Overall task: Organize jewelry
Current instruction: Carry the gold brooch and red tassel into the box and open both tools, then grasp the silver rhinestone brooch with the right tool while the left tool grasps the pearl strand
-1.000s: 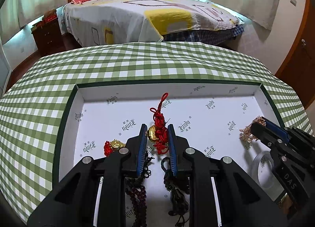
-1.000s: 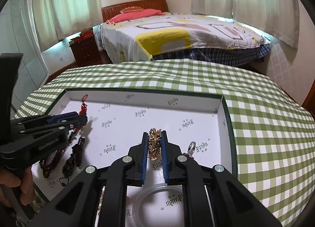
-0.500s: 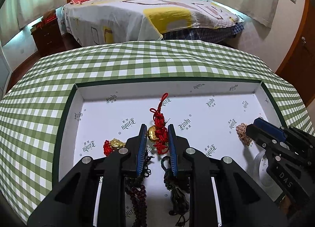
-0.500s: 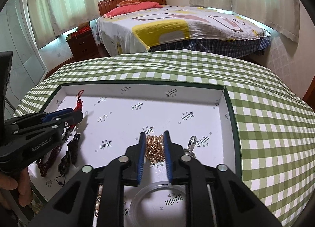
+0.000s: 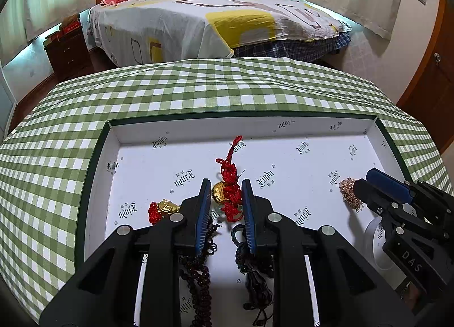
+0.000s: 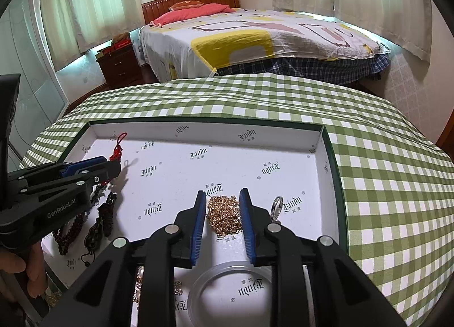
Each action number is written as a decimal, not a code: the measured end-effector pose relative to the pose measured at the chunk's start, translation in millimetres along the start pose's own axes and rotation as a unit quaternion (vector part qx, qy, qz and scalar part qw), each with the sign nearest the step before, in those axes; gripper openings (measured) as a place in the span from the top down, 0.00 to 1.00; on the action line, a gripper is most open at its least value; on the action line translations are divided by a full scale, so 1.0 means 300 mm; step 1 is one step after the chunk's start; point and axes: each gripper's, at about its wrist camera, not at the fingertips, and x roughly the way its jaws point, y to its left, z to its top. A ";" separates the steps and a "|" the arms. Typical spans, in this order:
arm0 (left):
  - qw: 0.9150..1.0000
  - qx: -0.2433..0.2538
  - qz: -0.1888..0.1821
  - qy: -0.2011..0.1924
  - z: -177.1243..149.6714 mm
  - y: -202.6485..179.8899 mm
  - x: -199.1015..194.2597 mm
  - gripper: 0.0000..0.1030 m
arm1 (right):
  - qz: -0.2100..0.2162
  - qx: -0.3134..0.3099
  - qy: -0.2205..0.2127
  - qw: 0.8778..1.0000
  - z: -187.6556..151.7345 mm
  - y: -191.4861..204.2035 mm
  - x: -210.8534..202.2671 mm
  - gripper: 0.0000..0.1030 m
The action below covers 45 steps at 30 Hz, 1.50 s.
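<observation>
While opening round one chain [image 6: 225,215], right hand-held gripper [image 6: 222,193]; left hand-held gripper [image 5: 226,183] clamping one red charm [image 5: 230,171]

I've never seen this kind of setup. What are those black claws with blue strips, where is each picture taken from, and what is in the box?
No robot here: a person holds a two-finger gripper in each hand, with a camera on each looking along its fingers.

The left gripper is closed on a red knotted cord charm with a gold ornament. The right gripper is opening, its pads off the heap of gold chain between them.

Everything lies in a shallow white paper-lined box on a green checked tablecloth: dark bead strings, a clear plastic ring.
</observation>
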 end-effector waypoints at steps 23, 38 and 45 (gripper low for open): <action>0.999 0.008 0.008 -0.030 -0.016 0.000 -0.073 0.43 | -0.004 -0.006 -0.025 1.000 0.010 0.014 -0.054 0.53; 0.997 0.007 0.003 -0.074 -0.059 -0.003 -0.258 0.35 | -0.007 -0.005 -0.055 0.998 -0.004 0.024 -0.168 0.47; 0.995 0.001 0.004 -0.104 -0.094 -0.004 -0.382 0.30 | -0.014 -0.011 -0.080 0.997 -0.028 0.046 -0.282 0.44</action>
